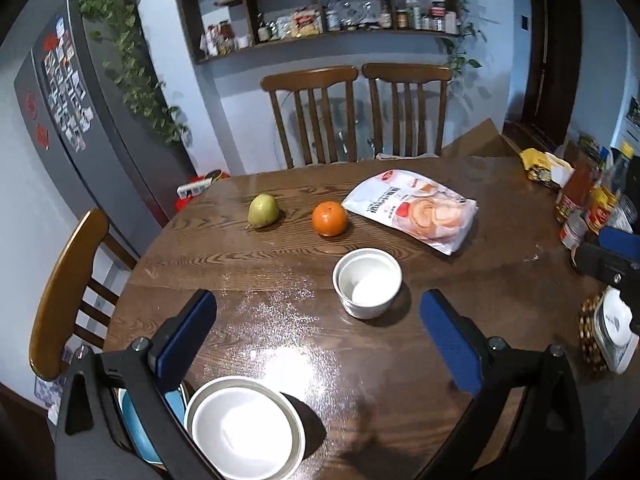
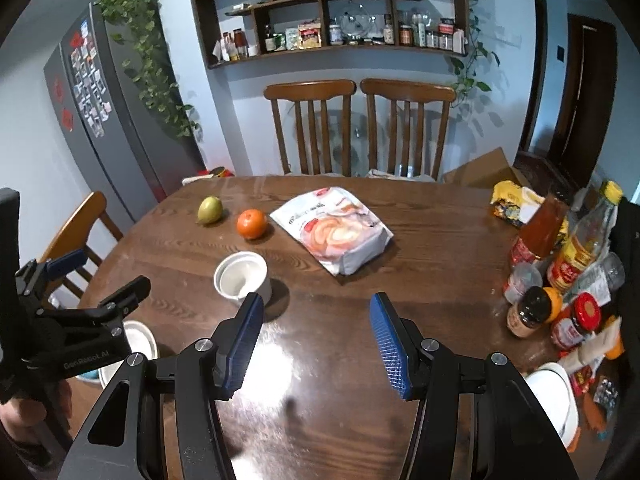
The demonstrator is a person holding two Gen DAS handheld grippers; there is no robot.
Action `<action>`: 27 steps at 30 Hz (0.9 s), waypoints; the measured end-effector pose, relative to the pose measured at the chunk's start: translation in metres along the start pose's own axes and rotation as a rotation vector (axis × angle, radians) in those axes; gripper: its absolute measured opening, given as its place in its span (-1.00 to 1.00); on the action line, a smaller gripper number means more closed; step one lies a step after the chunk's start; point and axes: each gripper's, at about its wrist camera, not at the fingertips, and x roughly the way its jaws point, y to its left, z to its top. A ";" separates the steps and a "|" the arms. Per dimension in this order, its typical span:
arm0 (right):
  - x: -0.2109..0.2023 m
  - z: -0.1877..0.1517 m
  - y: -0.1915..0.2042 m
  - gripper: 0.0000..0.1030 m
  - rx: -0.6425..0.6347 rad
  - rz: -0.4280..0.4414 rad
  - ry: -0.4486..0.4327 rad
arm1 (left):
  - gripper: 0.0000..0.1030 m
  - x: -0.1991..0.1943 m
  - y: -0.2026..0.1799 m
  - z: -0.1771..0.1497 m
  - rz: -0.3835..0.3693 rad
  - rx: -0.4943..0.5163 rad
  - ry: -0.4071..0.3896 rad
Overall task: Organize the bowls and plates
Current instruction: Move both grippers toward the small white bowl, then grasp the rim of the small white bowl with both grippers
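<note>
Left wrist view: small white bowl (image 1: 367,288) stands upright and empty on the table (image 1: 248,264); left gripper (image 1: 318,326) and right gripper (image 2: 316,336) both gape, grasping nothing.

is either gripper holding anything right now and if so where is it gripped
Nothing is held. The left gripper and right gripper both stand open above the table, empty.

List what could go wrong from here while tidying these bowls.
1. The white bowl sits near the table's near edge; a nudge might push it off.
2. The small white cup stands close to the orange; reaching in carelessly could set the fruit rolling.
</note>
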 end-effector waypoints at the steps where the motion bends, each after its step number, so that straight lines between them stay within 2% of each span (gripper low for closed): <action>1: 0.007 0.002 0.001 0.09 0.004 0.006 0.011 | 0.97 0.004 0.001 0.000 0.000 -0.011 0.011; 2: 0.007 0.002 0.001 0.09 0.004 0.006 0.011 | 0.97 0.014 0.003 0.000 -0.002 -0.030 0.032; 9: 0.076 0.012 0.009 0.09 0.008 0.079 0.130 | 0.97 0.070 0.000 -0.007 0.018 -0.065 0.143; 12: 0.091 0.013 0.013 0.09 0.003 0.103 0.142 | 0.97 0.093 0.000 -0.011 0.030 -0.082 0.177; 13: 0.111 0.014 0.013 0.09 0.010 0.149 0.161 | 0.97 0.101 -0.002 -0.012 0.035 -0.082 0.186; 20: 0.168 0.010 0.017 0.09 0.067 0.275 0.237 | 0.95 0.137 -0.005 -0.015 0.058 -0.068 0.231; 27: 0.199 0.009 0.023 0.09 0.072 0.322 0.274 | 0.75 0.155 -0.011 -0.014 0.038 -0.081 0.254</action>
